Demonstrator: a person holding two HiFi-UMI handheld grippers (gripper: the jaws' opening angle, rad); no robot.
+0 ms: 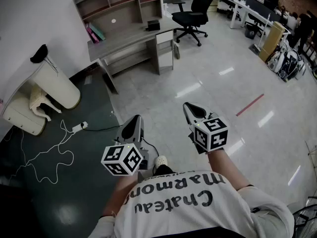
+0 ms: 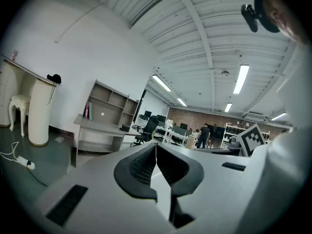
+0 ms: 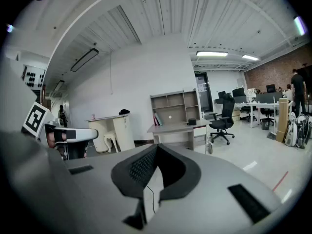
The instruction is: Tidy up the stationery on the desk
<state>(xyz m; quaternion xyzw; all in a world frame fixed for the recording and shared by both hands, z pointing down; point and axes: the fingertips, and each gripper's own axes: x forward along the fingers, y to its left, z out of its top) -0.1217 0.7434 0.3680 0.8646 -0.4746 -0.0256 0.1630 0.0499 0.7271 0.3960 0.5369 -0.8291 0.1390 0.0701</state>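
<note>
Head view puts the surface [image 1: 130, 37] with its books [image 1: 95, 32] well apart from both tools, ahead and leftward across the floor [image 1: 213, 78], so the left tool [image 1: 134, 120] is nearer than the right tool [image 1: 190, 108], each clenched on nothing.

Grey worktop by the wall, and the floor around it

A grey wooden worktop [image 1: 130, 33] with a shelf hutch stands against the white wall. Pink and teal folders [image 1: 95, 32] lean at its left end and a small black box [image 1: 153, 25] sits toward its right. The glossy pale tiled floor [image 1: 213, 83] carries a black swivel office chair [image 1: 190, 16] and a short red tape strip [image 1: 250, 104]. On the dark green floor section [image 1: 64, 192] lie a white power strip [image 1: 79, 127] and its looping white cable [image 1: 44, 155], near a cream rounded cabinet [image 1: 54, 83].
</note>
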